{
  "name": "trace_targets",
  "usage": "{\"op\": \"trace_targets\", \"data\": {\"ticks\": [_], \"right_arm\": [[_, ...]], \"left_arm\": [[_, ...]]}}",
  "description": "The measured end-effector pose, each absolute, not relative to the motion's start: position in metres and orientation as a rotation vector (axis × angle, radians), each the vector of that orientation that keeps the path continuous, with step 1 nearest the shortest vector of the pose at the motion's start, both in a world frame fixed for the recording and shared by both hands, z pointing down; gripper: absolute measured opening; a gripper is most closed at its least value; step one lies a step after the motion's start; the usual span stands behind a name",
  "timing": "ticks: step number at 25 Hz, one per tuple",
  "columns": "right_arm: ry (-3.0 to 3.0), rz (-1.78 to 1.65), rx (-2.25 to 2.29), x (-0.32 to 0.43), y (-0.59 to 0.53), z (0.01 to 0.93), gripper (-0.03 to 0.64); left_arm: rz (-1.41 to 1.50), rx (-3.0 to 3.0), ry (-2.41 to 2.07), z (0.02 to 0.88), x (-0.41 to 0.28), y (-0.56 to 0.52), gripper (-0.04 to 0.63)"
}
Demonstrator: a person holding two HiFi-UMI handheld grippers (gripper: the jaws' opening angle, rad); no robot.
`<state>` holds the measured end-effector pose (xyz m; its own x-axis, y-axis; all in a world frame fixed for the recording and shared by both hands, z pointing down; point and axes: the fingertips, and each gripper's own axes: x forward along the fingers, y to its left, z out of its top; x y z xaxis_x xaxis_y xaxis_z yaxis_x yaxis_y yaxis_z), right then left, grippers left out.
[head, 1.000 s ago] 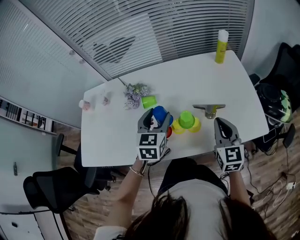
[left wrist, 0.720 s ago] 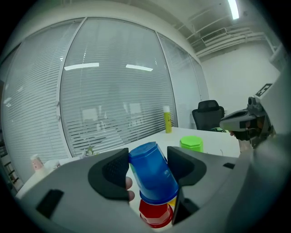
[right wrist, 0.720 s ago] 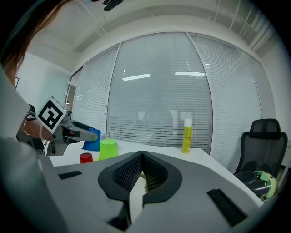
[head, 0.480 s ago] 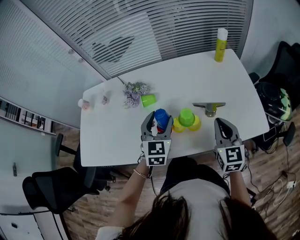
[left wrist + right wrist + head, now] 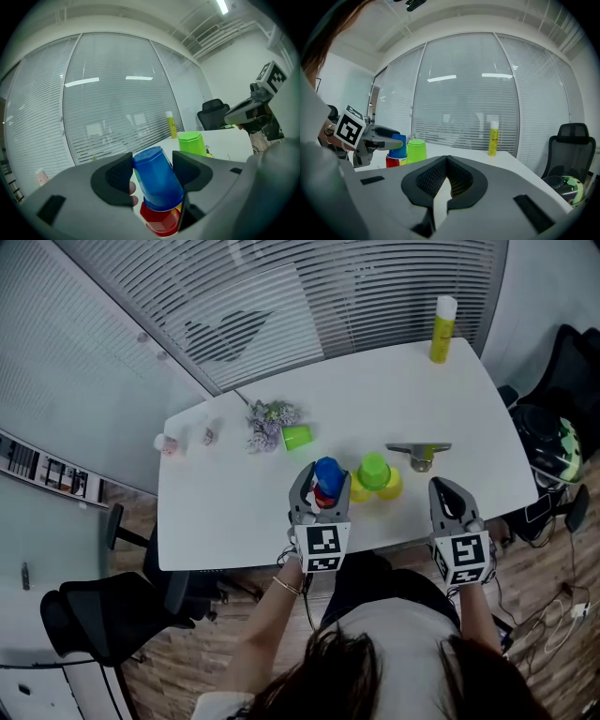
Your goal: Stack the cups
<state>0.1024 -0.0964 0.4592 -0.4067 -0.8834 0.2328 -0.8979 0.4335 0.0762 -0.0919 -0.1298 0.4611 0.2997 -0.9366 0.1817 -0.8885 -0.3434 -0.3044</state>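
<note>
The left gripper [image 5: 321,476] pinches the upturned blue cup [image 5: 157,178], which is nested over the red cup [image 5: 159,220] near the table's [image 5: 234,512] near edge. Just right, a green cup [image 5: 373,472] caps a yellow cup [image 5: 389,488]. The right gripper [image 5: 446,180] is pressed together and empty.

Your left fingers [image 5: 115,180] and the blue cup [image 5: 157,180] hide most of the red cup [image 5: 161,224]; the pink thing [image 5: 168,445] far beyond is too small to tell.

Bright, even office light; a ceiling strip [image 5: 221,6] mirrors in the glass wall [image 5: 117,108]. Gripper views bulge fisheye, with dark corners.
</note>
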Motion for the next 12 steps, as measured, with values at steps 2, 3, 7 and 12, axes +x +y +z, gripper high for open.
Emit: {"op": "trace_targets", "data": {"ticks": [2,3,7,12], "right_arm": [[-2.447,0.087,1.555,0.103,-0.096,0.460,0.028],[-2.445,0.085,1.556,0.104,-0.095,0.460,0.028],[-2.442,0.086,1.553,0.103,-0.095,0.460,0.028],[-2.447,0.086,1.542,0.100,-0.094,0.460,0.028]], "left_arm": [[-0.498,-2.406,1.703,0.464,-0.090,-0.129,0.282],[-0.498,-2.409,1.708,0.467,-0.090,-0.128,0.282],[-0.491,-2.410,1.726,0.478,-0.091,-0.127,0.282],[-0.503,-2.381,1.725,0.480,-0.092,-0.125,0.282]]}}
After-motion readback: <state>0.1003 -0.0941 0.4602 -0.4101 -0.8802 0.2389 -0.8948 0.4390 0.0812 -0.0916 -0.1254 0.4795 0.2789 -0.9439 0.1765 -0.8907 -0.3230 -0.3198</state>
